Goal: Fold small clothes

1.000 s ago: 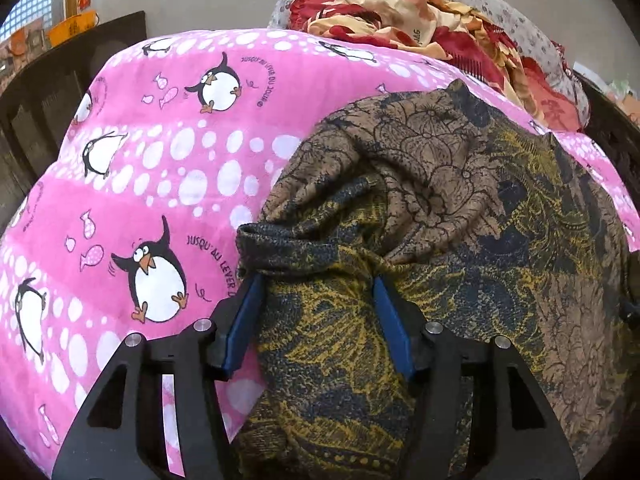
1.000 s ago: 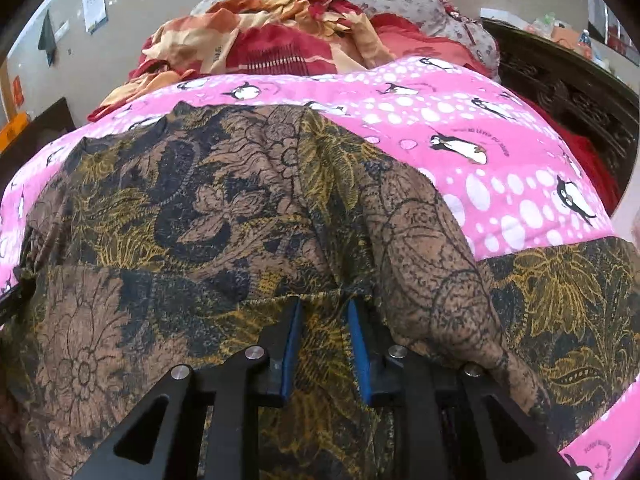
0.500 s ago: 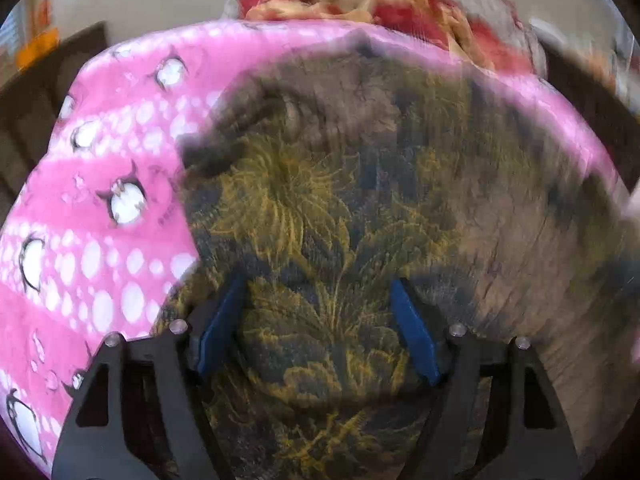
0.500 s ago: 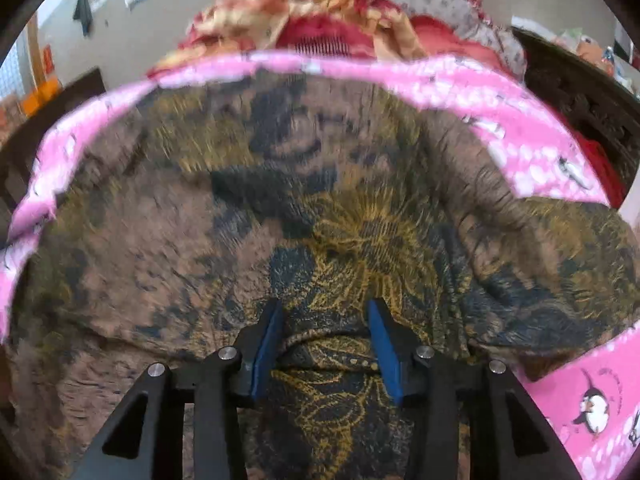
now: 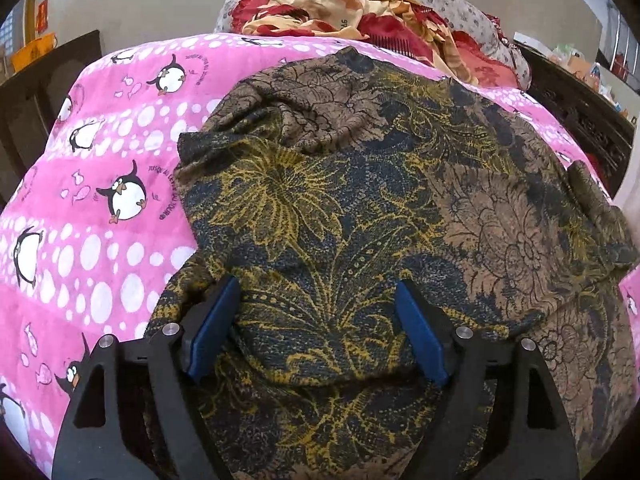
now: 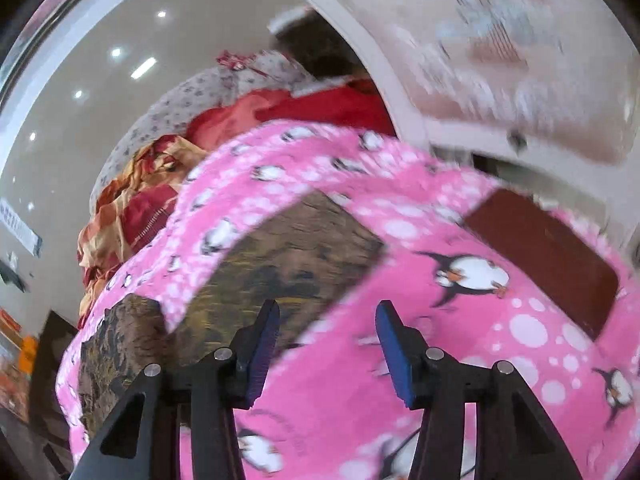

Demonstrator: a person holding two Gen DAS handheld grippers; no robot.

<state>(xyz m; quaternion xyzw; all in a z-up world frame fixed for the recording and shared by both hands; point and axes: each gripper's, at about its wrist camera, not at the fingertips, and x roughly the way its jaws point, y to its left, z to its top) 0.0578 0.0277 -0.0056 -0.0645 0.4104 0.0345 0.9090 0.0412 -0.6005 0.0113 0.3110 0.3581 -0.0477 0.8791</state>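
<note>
- While it lies spread on the bed, the brown, black and gold patterned garment [image 5: 360,208] fills the centre and right of the left wrist view, one layer folded over another and a bunched part at its upper left.
- The left claw [image 5: 316,328] sits at the bottom centre of that view; its jaws have just been opening and now stand wide, with a fold of the garment lying loose between the blue pads [image 5: 212,328], not pinched.
- The right claw [image 6: 326,344] shows in a blurred right wrist view at bottom centre, over the pink penguin-print bedspread [image 6: 460,320]; its jaws have just been opening and hold nothing, with bedspread showing between them and the garment off to the left.
- A dark red flat item [image 6: 548,260] lies on the bedspread at the right of that view; what it is cannot be told.
- A heap of red and cream cloth [image 5: 360,12] sits at the top of the left view, beyond the garment.
- Judgement: one fold looks freshly laid and released. The next move calls for choosing a new edge, closing both claws on it and carrying it across evenly.
</note>
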